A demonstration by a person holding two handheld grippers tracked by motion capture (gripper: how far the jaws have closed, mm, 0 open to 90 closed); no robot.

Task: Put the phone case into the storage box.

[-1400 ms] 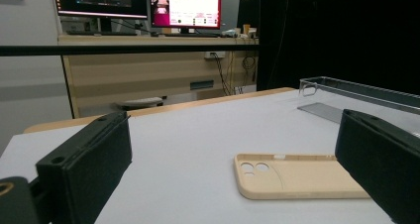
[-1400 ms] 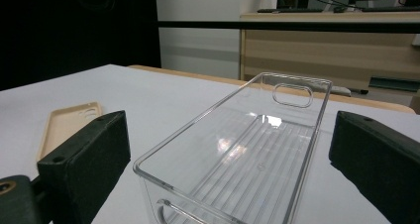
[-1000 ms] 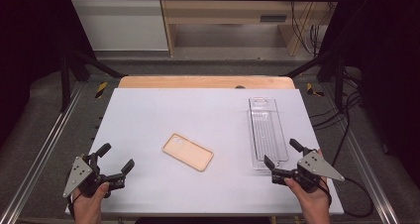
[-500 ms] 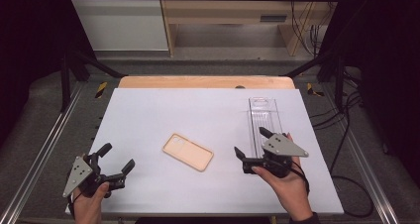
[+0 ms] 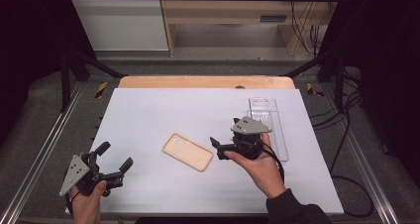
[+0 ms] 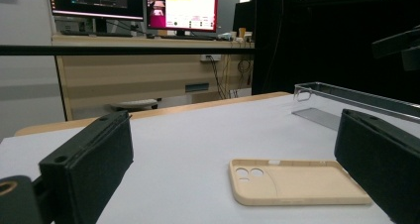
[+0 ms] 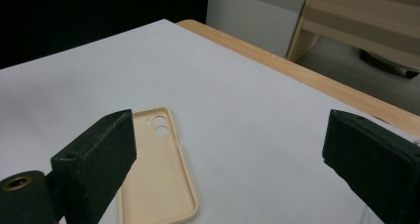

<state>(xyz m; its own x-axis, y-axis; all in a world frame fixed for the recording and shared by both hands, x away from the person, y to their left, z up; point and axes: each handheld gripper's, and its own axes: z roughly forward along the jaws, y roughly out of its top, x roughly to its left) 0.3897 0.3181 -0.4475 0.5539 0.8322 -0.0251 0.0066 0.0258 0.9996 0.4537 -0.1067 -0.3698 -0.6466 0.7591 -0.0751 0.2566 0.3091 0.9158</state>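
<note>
A beige phone case (image 5: 188, 151) lies inner side up in the middle of the white table top (image 5: 163, 110), its camera holes at its far left end. My right gripper (image 5: 224, 133) hovers just to its right, open, jaws pointing left toward it and holding nothing. In the right gripper view the phone case (image 7: 158, 177) lies low between the wide-apart jaws of that gripper (image 7: 230, 135). My left gripper (image 5: 117, 154) rests open near the front left corner. From there the phone case (image 6: 292, 182) lies ahead, between the spread jaws of my left gripper (image 6: 233, 135).
A clear plastic tray (image 5: 270, 122) lies lengthwise at the right of the table, behind my right hand; the same tray (image 6: 356, 102) appears beyond the case. A wooden strip (image 5: 205, 82) runs along the far edge. Metal rails flank the table.
My right gripper has swung left from the table's front right, past the clear tray, to just beside the phone case. The left gripper has stayed put.
</note>
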